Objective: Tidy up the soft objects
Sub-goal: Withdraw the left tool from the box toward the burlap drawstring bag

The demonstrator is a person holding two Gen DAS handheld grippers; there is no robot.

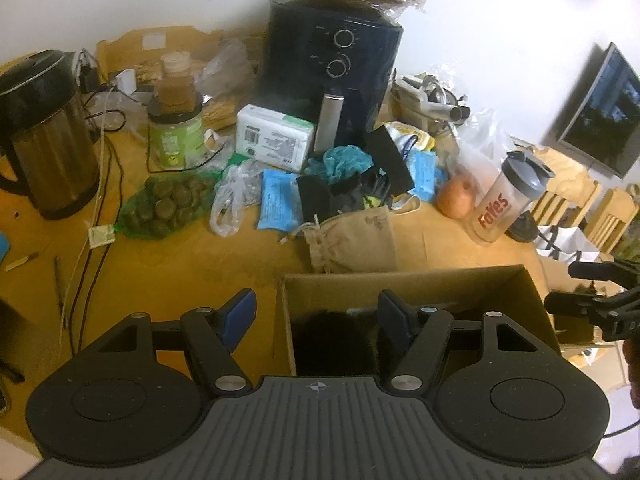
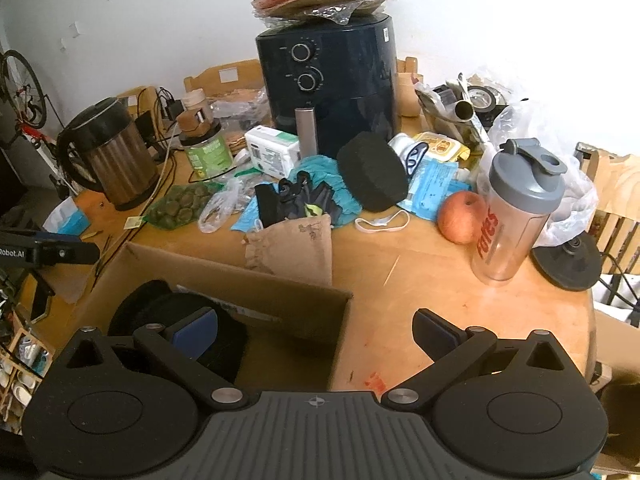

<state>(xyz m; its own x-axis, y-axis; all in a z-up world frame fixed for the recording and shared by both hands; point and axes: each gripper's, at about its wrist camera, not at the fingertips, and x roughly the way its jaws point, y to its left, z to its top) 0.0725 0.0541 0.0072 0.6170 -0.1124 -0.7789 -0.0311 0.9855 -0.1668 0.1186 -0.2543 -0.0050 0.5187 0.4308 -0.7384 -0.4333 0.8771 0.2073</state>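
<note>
While both hand-held grippers hang with blue-padded jaws spread and nothing between them, the left gripper (image 1: pixel 316 314) straddles the wall of the open brown cardboard box (image 2: pixel 240 280) at the wooden table's (image 2: pixel 460 300) near edge; the right gripper (image 2: pixel 316 330) straddles its other side. A dark soft bundle (image 2: pixel 168 312) lies inside. Beyond it lie a tan burlap pouch (image 2: pixel 296 248), black gloves (image 2: pixel 296 200), crumpled teal cloth (image 1: pixel 344 160) and a black foam block (image 2: pixel 372 172), before the dark air fryer (image 2: pixel 328 88) at the far edge.

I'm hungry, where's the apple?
The apple lies on the wooden table, right side of both wrist views, touching the clear shaker bottle, with blue packets just behind it.
</note>
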